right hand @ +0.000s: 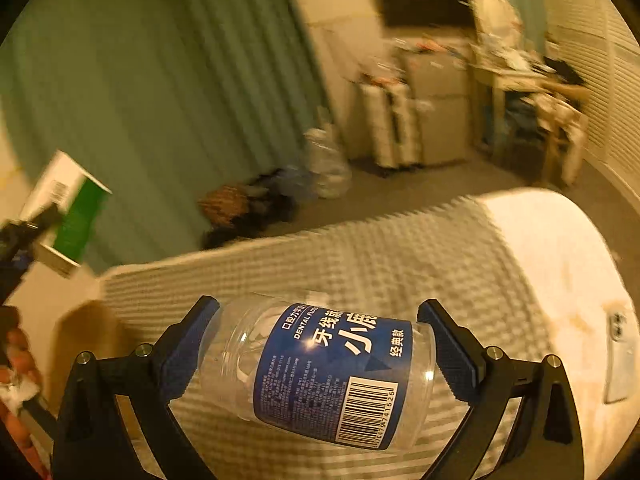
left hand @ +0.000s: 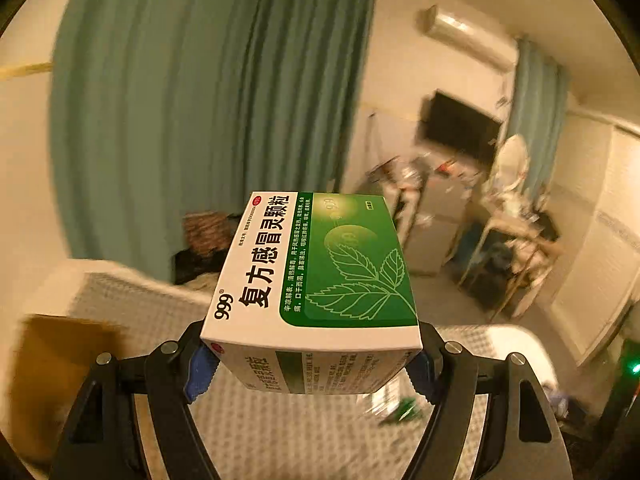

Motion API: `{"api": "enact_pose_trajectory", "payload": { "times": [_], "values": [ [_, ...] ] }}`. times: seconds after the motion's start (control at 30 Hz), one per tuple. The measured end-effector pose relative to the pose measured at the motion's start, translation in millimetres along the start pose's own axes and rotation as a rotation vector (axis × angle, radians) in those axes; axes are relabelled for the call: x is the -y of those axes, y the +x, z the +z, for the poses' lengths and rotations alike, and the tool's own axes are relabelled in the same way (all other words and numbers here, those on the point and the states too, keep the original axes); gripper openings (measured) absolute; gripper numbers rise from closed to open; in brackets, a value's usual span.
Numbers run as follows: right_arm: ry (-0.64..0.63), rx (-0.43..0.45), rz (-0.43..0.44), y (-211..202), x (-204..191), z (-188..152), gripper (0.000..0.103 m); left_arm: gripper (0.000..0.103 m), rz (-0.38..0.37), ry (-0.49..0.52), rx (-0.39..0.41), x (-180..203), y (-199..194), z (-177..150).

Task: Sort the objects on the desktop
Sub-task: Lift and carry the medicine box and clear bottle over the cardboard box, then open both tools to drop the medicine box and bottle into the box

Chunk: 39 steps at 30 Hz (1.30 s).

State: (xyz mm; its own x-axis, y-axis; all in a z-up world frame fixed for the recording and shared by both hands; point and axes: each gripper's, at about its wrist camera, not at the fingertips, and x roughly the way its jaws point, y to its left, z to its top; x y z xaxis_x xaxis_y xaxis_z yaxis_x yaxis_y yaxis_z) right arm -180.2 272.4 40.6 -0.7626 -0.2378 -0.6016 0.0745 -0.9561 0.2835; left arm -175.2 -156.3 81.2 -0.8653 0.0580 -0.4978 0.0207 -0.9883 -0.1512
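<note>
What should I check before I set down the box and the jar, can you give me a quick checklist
1. Left gripper has a firm hold on the medicine box: ok, both pads press its sides.
2. Box level: ok in the left wrist view, top face up and lifted off the surface.
3. Right gripper holds the floss jar: ok, it lies sideways between the fingers with each end against a pad.
4. Jar closed: cannot tell, no lid is clearly visible.
5. Box and jar apart: ok, the right wrist view shows the box well to the left.
6. Drop-off spot in sight: cannot tell, only the checkered mat below is visible and both views are blurred.
</note>
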Motion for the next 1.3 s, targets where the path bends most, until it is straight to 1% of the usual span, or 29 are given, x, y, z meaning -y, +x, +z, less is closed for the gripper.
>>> {"api": "enact_pose_trajectory", "payload": {
  "times": [0.07,0.13,0.2,0.27,0.33,0.37,0.43,0.47,0.53,0.6,0.7,0.77,0.8,0.83,0.87,0.9,0.93,1.03,1.07,1.13,1.23,1.3],
  "values": [
    [-0.049,0.019,0.078,-13,-45,0,0.100,0.079,0.025,-0.019,-0.014,-42,-35,3],
    [-0.081,0.017,0.183,-22,-92,-4,0.100,0.079,0.065,-0.040,-0.014,-77,-65,-1],
    [-0.090,-0.002,0.288,-25,-134,-11,0.100,0.079,0.120,-0.043,-0.009,-117,-94,-11],
    [-0.113,-0.041,0.355,-21,-177,-21,0.100,0.079,0.148,-0.041,-0.005,-146,-115,-27],
    [-0.152,-0.086,0.406,-13,-218,-34,0.100,0.079,0.189,-0.037,-0.018,-178,-125,-50],
    [-0.171,-0.105,0.424,-10,-233,-43,0.100,0.079,0.213,-0.042,-0.023,-195,-127,-64],
    [-0.208,-0.140,0.437,0,-263,-59,0.100,0.079,0.236,-0.064,-0.033,-216,-124,-86],
    [-0.226,-0.165,0.437,10,-282,-69,0.100,0.079,0.252,-0.079,-0.046,-227,-119,-96],
    [-0.237,-0.199,0.430,27,-306,-82,0.100,0.079,0.282,-0.095,-0.067,-245,-106,-117],
    [-0.256,-0.235,0.408,45,-332,-99,0.100,0.079,0.273,-0.080,-0.093,-253,-90,-132],
    [-0.269,-0.278,0.368,72,-364,-111,0.100,0.080,0.241,-0.051,-0.133,-262,-69,-146],
    [-0.274,-0.278,0.329,87,-385,-114,0.100,0.082,0.202,-0.067,-0.156,-275,-62,-152],
    [-0.274,-0.273,0.317,94,-389,-113,0.100,0.083,0.198,-0.077,-0.165,-280,-58,-154],
    [-0.271,-0.267,0.309,98,-393,-113,0.100,0.086,0.205,-0.079,-0.173,-281,-54,-154],
    [-0.262,-0.259,0.303,103,-398,-112,0.100,0.094,0.213,-0.072,-0.184,-283,-52,-156],
    [-0.242,-0.249,0.300,106,-400,-112,0.100,0.097,0.217,-0.057,-0.192,-284,-52,-157],
    [-0.221,-0.244,0.302,107,-405,-112,0.100,0.097,0.215,-0.044,-0.190,-281,-53,-156],
    [-0.179,-0.212,0.328,104,-414,-103,0.101,0.102,0.197,-0.032,-0.156,-271,-54,-143],
    [-0.166,-0.186,0.336,99,-418,-99,0.103,0.103,0.198,-0.037,-0.141,-270,-59,-139],
    [-0.148,-0.126,0.346,87,-423,-92,0.103,0.103,0.201,-0.043,-0.112,-268,-66,-125],
    [-0.178,-0.095,0.357,70,-430,-80,0.103,0.103,0.200,-0.032,-0.071,-258,-82,-110],
    [-0.179,-0.060,0.356,52,-421,-73,0.103,0.103,0.191,-0.019,-0.061,-244,-93,-104]
  ]
}}
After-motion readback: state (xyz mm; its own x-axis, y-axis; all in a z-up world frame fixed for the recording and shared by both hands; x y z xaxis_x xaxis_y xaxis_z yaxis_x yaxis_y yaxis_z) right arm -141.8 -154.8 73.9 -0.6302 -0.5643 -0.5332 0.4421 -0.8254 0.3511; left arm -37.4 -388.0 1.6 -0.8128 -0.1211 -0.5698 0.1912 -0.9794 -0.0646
